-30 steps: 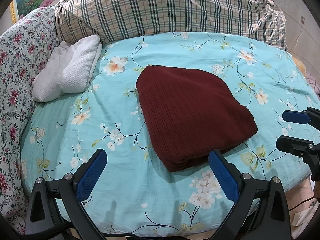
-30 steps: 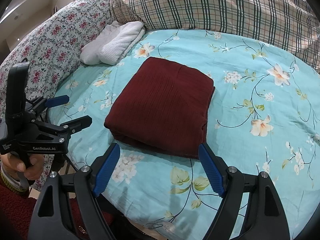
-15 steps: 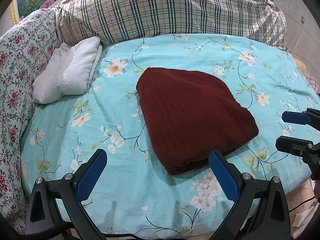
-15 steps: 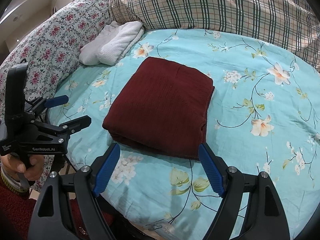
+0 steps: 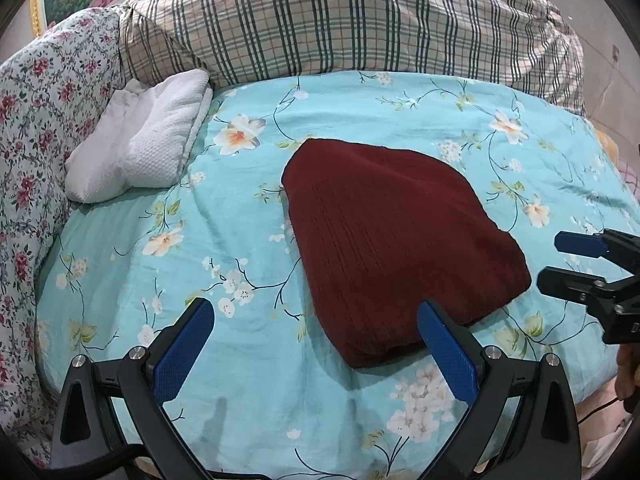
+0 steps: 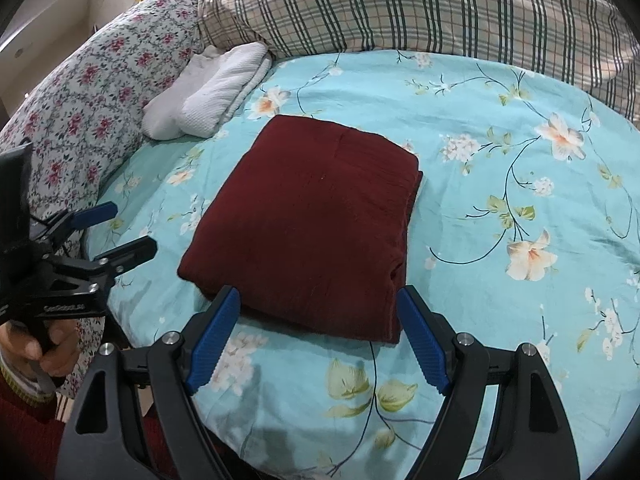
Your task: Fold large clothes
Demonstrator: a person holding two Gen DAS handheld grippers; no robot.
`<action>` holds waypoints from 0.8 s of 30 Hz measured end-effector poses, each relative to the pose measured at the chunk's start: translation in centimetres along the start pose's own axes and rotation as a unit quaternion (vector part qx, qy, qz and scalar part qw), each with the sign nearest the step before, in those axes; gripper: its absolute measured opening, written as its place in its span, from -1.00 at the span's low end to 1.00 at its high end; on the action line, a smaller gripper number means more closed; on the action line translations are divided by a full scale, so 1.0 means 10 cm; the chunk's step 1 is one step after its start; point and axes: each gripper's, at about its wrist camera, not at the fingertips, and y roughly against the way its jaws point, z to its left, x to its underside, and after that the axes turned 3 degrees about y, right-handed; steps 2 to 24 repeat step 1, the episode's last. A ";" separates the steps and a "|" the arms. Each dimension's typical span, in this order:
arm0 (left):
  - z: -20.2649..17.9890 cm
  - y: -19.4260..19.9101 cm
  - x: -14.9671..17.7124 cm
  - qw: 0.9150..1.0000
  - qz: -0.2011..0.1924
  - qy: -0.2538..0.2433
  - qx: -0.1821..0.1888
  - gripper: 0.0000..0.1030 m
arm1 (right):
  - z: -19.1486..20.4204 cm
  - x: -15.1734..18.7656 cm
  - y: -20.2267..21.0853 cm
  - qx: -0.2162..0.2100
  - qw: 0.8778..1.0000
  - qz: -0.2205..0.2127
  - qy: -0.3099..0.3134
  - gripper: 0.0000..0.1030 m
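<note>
Your folded garment (image 5: 400,240) is plain maroon; the bedsheet (image 5: 248,396) turquoise with white blossoms; the towel (image 6: 216,92) white; the quilt (image 5: 352,20) beige-green plaid; gripper pads (image 6: 214,338) blue.

One folded maroon garment (image 5: 396,240) lies on one bed (image 5: 248,400) with a turquoise floral sheet. One folded white towel (image 5: 148,140), one plaid pillow (image 5: 340,20) and one floral quilt (image 5: 36,120) are there. Two grippers: left gripper (image 5: 316,344), right gripper (image 6: 318,336), each with two blue pads.

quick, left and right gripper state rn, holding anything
Left gripper: open, holding nothing, near the folded maroon garment.
Right gripper: open, holding nothing, at the garment's near edge.
</note>
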 end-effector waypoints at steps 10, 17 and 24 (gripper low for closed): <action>0.00 -0.02 0.00 1.000 0.002 0.002 0.004 0.98 | 0.00 0.00 -0.03 -0.003 1.000 0.000 -0.001 0.57; 0.00 -0.02 0.00 1.000 0.002 0.002 0.004 0.98 | 0.00 0.00 -0.03 -0.003 1.000 0.000 -0.001 0.57; 0.00 -0.02 0.00 1.000 0.002 0.002 0.004 0.98 | 0.00 0.00 -0.03 -0.003 1.000 0.000 -0.001 0.57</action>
